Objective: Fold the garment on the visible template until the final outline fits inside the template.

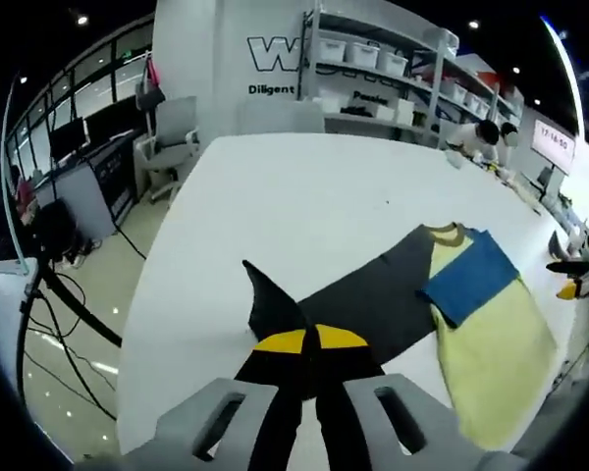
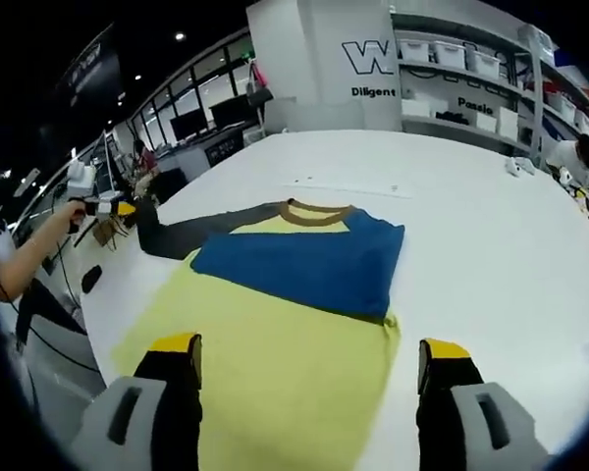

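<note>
On the white back wall [image 2: 324, 49] big outlined letters begin with "W"; under them small dark words read "Diligent" in the left gripper view, and on the shelving [image 1: 383, 69] a word that looks like "Passion". The shelves carry white bins. A wall screen [image 1: 553, 140] at the right shows digits too small to read.

The garment [image 2: 275, 324] lies flat on the white worktop [image 2: 491, 245]: a pale yellow body, a brown neckband, a blue sleeve [image 2: 304, 260] folded across the chest and a dark grey sleeve [image 1: 373, 294] stretched out sideways toward the worktop's edge. No template outline can be made out under it.

The left gripper [image 1: 312, 343] has its yellow-tipped jaws clenched on the grey sleeve's cuff, whose pointed end sticks up just past the tips, over the worktop near its long edge, beyond which are floor and cables. In the right gripper view this gripper appears at far left, held in a person's hand [image 2: 71, 211].

The right gripper [image 2: 309, 358] hangs with jaws released and wide apart, one over the yellow hem area, the other over bare worktop just beside the garment's side edge. Broad bare worktop lies beyond the neckband and on the side of the blue sleeve's fold
</note>
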Tool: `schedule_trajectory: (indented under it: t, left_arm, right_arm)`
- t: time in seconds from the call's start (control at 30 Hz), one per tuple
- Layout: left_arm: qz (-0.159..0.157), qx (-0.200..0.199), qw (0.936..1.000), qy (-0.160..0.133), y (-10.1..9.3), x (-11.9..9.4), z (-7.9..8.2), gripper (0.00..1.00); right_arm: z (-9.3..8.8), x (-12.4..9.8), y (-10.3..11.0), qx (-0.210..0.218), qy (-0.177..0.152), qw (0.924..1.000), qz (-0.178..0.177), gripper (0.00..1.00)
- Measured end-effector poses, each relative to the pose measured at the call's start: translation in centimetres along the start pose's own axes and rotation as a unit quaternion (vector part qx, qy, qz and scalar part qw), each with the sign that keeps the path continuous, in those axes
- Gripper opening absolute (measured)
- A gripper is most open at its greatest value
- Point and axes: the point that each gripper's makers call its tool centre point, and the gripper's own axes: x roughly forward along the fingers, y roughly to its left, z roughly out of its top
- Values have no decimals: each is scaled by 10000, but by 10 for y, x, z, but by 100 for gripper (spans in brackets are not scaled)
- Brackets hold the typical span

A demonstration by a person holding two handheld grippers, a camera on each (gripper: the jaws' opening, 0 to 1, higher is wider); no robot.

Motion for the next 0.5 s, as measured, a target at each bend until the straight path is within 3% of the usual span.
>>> schedule_trajectory:
  t: [0.5]
  left_arm:
    - [-513, 255, 9980, -249, -71, 15, 33, 5]
  right_arm:
    - [-3, -21, 15, -161, -158, 9994, 258, 94]
